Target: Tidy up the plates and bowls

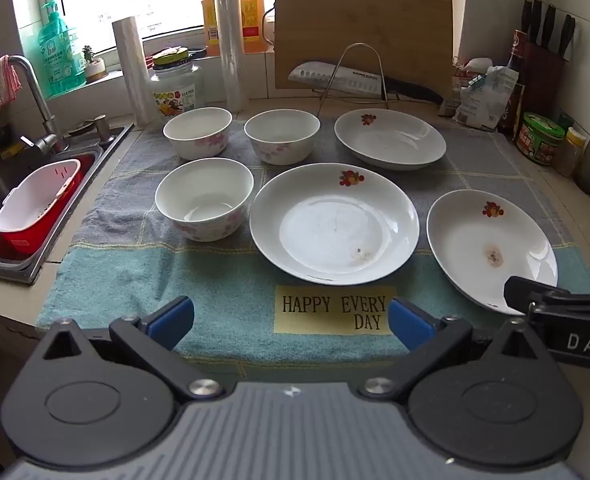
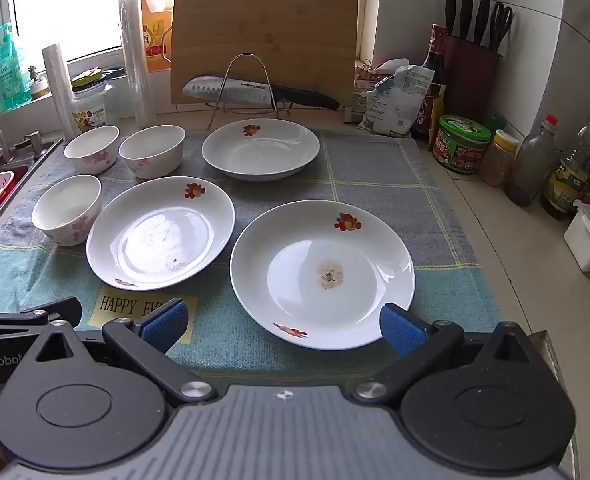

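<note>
Both grippers hang spread wide and empty over the towel's near edge, left gripper and right gripper side by side; three bowls sit left, three plates right, all apart

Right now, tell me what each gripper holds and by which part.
Nothing: left gripper and right gripper are open, above the towel.

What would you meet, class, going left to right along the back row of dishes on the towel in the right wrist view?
Left back bowl → right back bowl → back plate.
</note>
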`<state>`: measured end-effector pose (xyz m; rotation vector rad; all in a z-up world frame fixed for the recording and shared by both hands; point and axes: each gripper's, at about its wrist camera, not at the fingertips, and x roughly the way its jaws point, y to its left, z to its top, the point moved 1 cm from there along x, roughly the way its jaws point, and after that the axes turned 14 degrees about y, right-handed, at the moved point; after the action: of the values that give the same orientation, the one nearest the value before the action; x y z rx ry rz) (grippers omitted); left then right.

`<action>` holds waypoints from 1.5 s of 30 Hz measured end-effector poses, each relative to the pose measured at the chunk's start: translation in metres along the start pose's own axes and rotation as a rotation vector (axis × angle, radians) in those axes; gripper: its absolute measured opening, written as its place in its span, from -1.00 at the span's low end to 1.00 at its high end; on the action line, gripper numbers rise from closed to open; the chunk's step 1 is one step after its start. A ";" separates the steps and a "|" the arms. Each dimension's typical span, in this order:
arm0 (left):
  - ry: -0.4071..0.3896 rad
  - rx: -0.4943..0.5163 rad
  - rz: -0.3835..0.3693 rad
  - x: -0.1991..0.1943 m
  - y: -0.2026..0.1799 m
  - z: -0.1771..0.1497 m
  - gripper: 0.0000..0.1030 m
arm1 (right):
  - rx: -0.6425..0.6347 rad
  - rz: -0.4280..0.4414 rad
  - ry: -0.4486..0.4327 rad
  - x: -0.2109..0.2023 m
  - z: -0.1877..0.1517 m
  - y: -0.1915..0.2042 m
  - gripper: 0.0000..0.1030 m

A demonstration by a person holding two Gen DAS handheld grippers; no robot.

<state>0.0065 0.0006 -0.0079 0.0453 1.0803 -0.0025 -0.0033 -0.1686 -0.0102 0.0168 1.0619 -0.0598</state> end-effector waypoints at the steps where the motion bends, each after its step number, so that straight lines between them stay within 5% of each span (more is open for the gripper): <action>1: 0.002 -0.002 0.001 0.000 0.001 0.000 0.99 | 0.001 0.002 0.003 0.000 -0.001 0.000 1.00; 45: -0.006 -0.004 -0.006 -0.013 0.000 -0.004 0.98 | 0.003 -0.004 -0.041 -0.018 -0.006 -0.005 1.00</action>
<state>-0.0034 0.0007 0.0013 0.0384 1.0745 -0.0064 -0.0176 -0.1726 0.0029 0.0164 1.0206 -0.0651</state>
